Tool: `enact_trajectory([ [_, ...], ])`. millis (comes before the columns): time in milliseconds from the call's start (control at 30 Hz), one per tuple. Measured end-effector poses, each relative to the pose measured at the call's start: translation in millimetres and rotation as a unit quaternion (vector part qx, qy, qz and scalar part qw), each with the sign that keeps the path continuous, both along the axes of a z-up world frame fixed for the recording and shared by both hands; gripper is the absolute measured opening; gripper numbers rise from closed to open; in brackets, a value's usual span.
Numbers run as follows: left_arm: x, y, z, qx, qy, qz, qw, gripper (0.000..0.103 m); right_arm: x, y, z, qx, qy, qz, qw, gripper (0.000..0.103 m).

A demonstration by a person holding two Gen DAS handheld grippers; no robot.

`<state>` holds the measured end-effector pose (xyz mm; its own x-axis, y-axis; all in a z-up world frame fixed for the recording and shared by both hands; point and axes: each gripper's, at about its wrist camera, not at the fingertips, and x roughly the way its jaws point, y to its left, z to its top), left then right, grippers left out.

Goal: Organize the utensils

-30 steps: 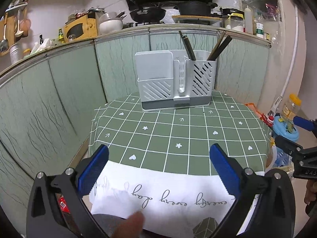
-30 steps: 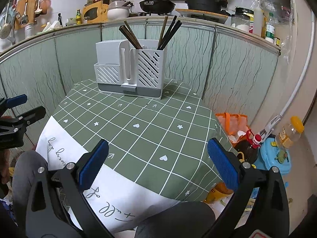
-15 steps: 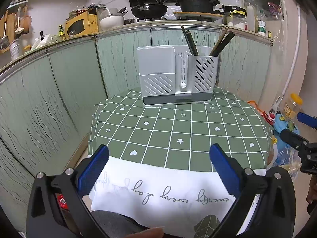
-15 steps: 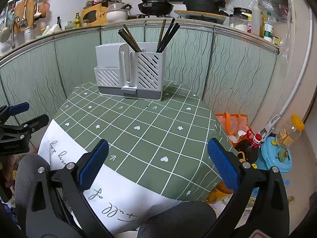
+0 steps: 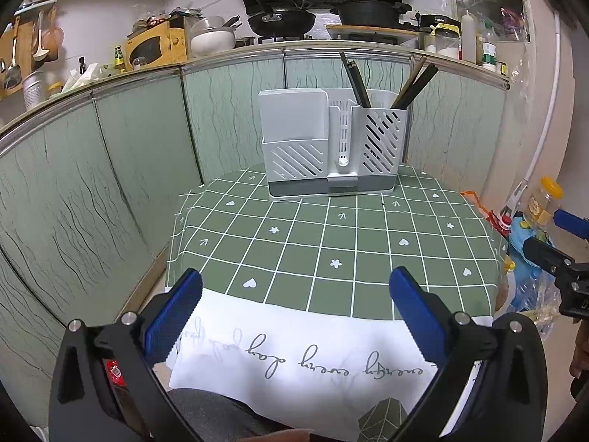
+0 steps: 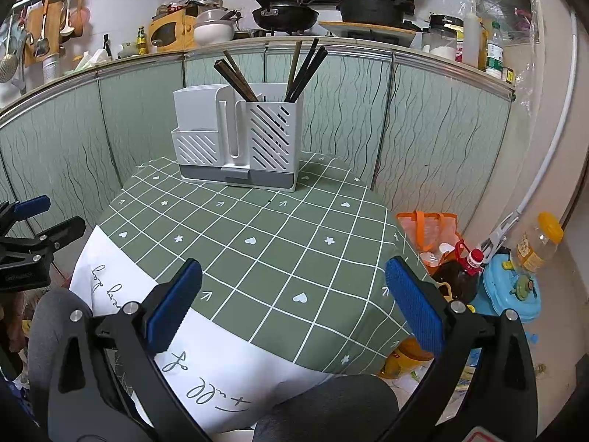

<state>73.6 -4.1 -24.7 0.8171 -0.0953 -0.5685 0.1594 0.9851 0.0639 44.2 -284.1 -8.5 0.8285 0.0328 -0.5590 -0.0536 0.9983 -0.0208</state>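
Right tool (image 6: pixel 292 300) gapes (holding nothing) before chopsticks (image 6: pixel 305 70) in holder (image 6: pixel 239 140).

Green tablecloth (image 6: pixel 265 258) gridded in white lines, dotted with white hearts, stars and arrows; white hem with dark cursive script. Pale grey slotted plastic utensil holder (image 6: pixel 239 140) on a darker grey base. Dark brown and black chopsticks (image 6: pixel 305 70). Blue ribbed pads (image 5: pixel 173 316) on black gripper arms. Pale green wavy-lined wall panels (image 5: pixel 110 169).

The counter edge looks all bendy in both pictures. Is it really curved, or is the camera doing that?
Probably the camera: in the left wrist view the counter edge bows like an arch, in the right wrist view it bows too, typical fisheye bending; black corners frame both pictures.
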Motion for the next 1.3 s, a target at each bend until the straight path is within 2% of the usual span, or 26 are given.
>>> enact_trajectory([
  [1300,-6.3,-1.7,3.4,-0.002,-0.001,-0.003,1.0,0.099,-1.0,0.4,-1.2,-0.001,0.005,-0.002,1.0,0.096],
])
